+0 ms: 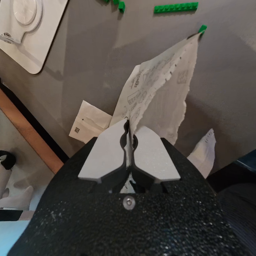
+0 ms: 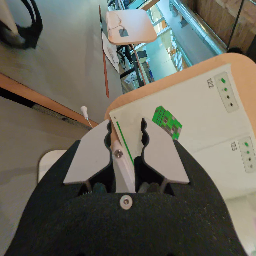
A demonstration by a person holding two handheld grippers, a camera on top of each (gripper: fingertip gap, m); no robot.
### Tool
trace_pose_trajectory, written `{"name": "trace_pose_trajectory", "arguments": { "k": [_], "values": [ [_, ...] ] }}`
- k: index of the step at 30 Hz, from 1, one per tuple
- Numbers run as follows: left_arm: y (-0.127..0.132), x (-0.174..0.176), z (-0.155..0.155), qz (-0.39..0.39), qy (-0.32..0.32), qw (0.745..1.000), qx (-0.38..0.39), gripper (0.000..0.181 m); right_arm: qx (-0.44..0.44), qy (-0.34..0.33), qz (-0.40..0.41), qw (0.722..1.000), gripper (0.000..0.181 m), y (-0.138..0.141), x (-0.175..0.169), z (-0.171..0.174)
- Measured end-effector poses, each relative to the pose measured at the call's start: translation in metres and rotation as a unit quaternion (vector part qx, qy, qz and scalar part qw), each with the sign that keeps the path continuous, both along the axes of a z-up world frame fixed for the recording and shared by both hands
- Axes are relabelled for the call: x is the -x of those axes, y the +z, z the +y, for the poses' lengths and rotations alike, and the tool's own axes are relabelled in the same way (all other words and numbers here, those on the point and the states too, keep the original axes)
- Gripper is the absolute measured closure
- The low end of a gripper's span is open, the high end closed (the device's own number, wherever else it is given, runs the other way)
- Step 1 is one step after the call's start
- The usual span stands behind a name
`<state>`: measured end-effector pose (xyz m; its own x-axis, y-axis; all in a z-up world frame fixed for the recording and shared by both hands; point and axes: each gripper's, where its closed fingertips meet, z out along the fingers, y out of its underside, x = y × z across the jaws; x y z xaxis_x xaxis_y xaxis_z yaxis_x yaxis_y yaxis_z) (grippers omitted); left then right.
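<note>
My left gripper [image 1: 128,121] is shut on a torn white paper sheet [image 1: 159,88] printed with line drawings. The sheet rises from between the fingers and leans toward a small green brick [image 1: 202,29] on the grey table. My right gripper [image 2: 126,121] is open. Its fingers stand on either side of the lower corner of an open instruction booklet [image 2: 194,124] that lies on a tilted wooden board [image 2: 243,66]. A white bracket with a screw [image 2: 118,153] at the board's edge sits between the jaws. I cannot tell if the pads touch the page.
A folded white paper [image 1: 90,124] lies flat on the table left of the fingers, and another torn piece [image 1: 205,149] lies at the right. A long green plate [image 1: 176,9] and small green bricks [image 1: 121,6] lie far off. A white plate [image 1: 27,34] lies at the top left. A second wooden board [image 2: 130,26] stands farther away. My left gripper is the nearer one to the long green plate [image 1: 176,9]: about 20 centimeters, against 35 centimeters.
</note>
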<state>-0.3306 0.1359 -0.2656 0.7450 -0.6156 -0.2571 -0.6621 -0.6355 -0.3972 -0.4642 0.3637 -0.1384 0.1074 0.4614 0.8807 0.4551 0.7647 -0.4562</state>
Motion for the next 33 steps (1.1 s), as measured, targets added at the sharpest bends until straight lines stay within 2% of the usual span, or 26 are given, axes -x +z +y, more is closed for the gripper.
{"name": "trace_pose_trajectory", "arguments": {
  "k": [9,23,33],
  "values": [
    [-0.001,0.003,0.002,-0.020,-0.004,1.000,-0.002,0.181,-0.121,0.002,-0.041,0.992,0.141,-0.009,0.018,0.005],
    [-0.003,0.001,0.000,-0.034,-0.007,0.999,0.006,0.181,-0.112,0.005,-0.029,0.993,0.144,0.002,0.013,-0.005],
    [-0.003,-0.003,-0.001,-0.038,-0.013,0.999,0.011,0.181,-0.096,0.001,-0.051,0.994,0.135,-0.001,0.011,0.001]
  ]
}}
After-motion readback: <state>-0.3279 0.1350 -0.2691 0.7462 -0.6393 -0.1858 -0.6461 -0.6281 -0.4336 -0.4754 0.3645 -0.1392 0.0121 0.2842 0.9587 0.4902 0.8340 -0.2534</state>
